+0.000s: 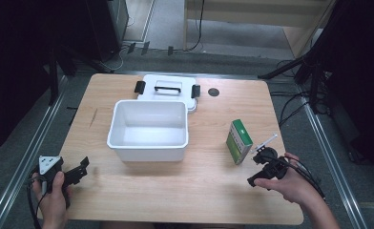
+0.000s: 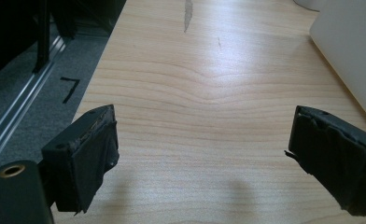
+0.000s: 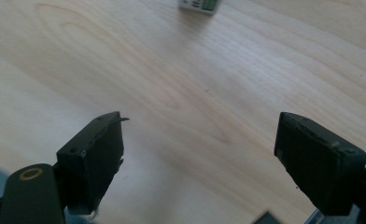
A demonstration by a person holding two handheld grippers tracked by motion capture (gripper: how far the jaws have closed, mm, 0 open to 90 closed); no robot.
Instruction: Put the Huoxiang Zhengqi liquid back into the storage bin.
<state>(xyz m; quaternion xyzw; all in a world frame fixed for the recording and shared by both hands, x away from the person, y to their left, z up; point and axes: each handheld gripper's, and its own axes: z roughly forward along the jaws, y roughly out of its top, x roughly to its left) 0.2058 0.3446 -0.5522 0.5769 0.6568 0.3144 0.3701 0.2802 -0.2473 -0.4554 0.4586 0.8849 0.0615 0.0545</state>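
One green-and-white box (image 1: 239, 140) stands on the bench (image 1: 199, 191) just beside the right gripper (image 1: 263, 160), with one white tub (image 1: 149, 130), one lid (image 1: 168, 88) and one thin white stick (image 1: 267, 140). Both the right gripper's jaws and the left gripper's (image 1: 80, 171) stand wide apart, holding and touching nothing.

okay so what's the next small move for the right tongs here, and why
Probably ease the right tongs forward onto the green box. Their jaws stand open with only bare table between them, the box stands upright just ahead of them, and the white bin sits open, a likely place for it.
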